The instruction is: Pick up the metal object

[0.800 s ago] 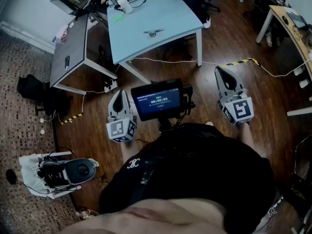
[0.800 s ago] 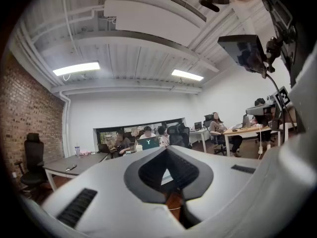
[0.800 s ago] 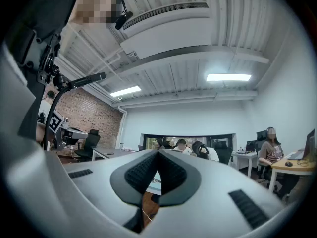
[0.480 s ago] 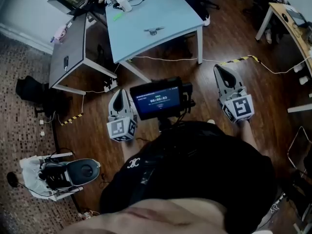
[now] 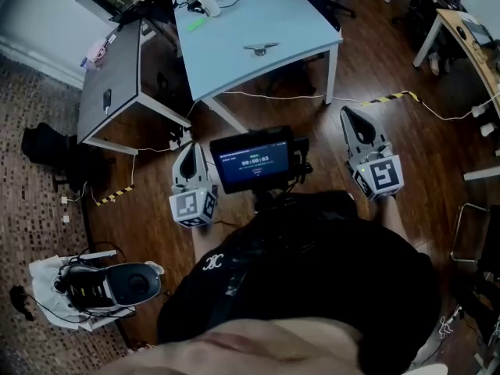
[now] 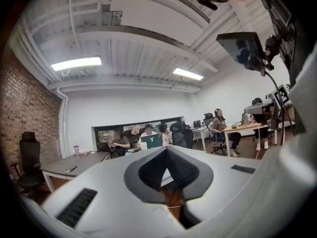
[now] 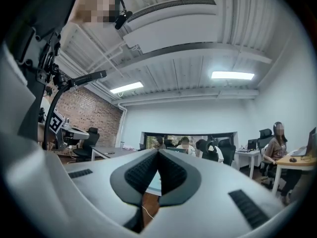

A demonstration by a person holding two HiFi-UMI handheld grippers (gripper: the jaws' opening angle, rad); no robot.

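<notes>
The metal object (image 5: pixel 260 49), small and silvery, lies on the light blue table (image 5: pixel 234 30) at the top of the head view. Both grippers are held over the wooden floor, well short of the table and pointing toward it. My left gripper (image 5: pixel 190 148) is shut with nothing in it; in the left gripper view its jaws (image 6: pixel 166 149) meet at the tips. My right gripper (image 5: pixel 346 114) is likewise shut and empty, its ribbed pads (image 7: pixel 148 170) pressed together. The jaws hide the metal object in both gripper views.
A grey desk (image 5: pixel 109 76) adjoins the table on the left. A white cup (image 5: pixel 207 4) and a laptop stand at the table's far end, where people sit. Cables and a yellow-black cable cover (image 5: pixel 387 98) cross the floor. A small screen (image 5: pixel 254 161) sits between the grippers. Another desk (image 5: pixel 469 45) stands at right.
The table and metal object have shifted slightly right in the head view. Both grippers stay shut and keep about the same places.
</notes>
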